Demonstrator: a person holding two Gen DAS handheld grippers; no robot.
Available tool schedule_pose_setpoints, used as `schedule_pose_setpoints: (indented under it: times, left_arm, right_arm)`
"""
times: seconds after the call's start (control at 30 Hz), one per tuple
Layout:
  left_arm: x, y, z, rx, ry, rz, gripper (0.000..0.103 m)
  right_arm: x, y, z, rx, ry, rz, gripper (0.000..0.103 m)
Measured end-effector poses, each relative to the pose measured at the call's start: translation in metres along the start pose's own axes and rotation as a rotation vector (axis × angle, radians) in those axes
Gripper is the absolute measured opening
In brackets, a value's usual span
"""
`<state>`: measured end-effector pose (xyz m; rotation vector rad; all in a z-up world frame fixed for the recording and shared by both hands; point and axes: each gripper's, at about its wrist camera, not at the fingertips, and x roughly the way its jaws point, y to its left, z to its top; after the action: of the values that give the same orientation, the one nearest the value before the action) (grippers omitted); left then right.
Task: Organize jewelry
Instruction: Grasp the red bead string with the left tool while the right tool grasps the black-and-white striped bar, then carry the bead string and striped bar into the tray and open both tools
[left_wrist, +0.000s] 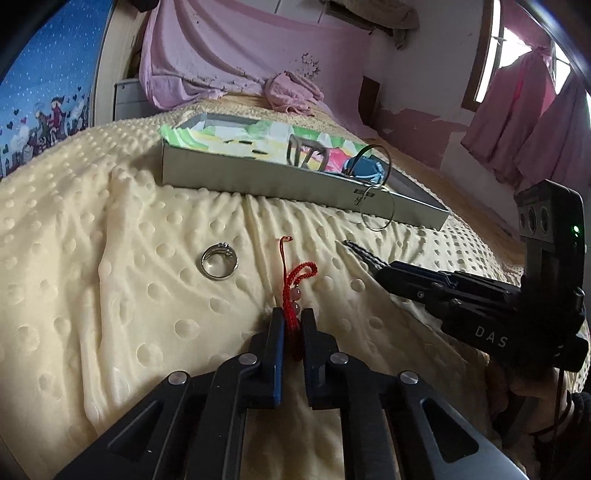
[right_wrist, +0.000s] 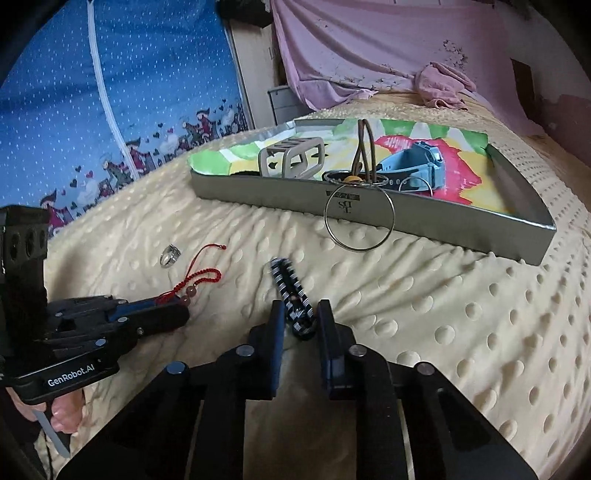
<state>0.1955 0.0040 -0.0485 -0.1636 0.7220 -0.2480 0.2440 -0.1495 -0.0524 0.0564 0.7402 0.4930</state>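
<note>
Cream dotted blanket (left_wrist: 110, 295), pink sheet (left_wrist: 229, 48), blue cartoon curtain (right_wrist: 147, 92).

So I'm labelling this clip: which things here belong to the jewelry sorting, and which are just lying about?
Part of the job:
- red cord bracelet, pinched by the left hand-held gripper
- black-and-white bracelet, in the right hand-held gripper
- silver ring
- large wire hoop
- grey tray, holding a blue watch

Just lying about:
- pink towel
- cream blanket
- pink curtain

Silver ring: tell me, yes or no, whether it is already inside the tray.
No, the silver ring lies on the cream blanket, outside the tray.
</note>
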Motion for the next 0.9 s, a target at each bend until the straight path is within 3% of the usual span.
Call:
schedule_pose_setpoints:
  times: [0.4,0.9]
  left_arm:
    - [-0.027,-0.015,-0.001,0.072,-0.119,-0.008,0.008]
    - [-0.037,-0.021,-0.006,0.083,-0.127,-0.018,0.008]
  right_arm:
    - [-0.021,0.003,-0.004,-0.013,-0.106,0.034,0.014]
    - [-0.029,0.002,-0.005,0.0,-0.122,0.022,0.014]
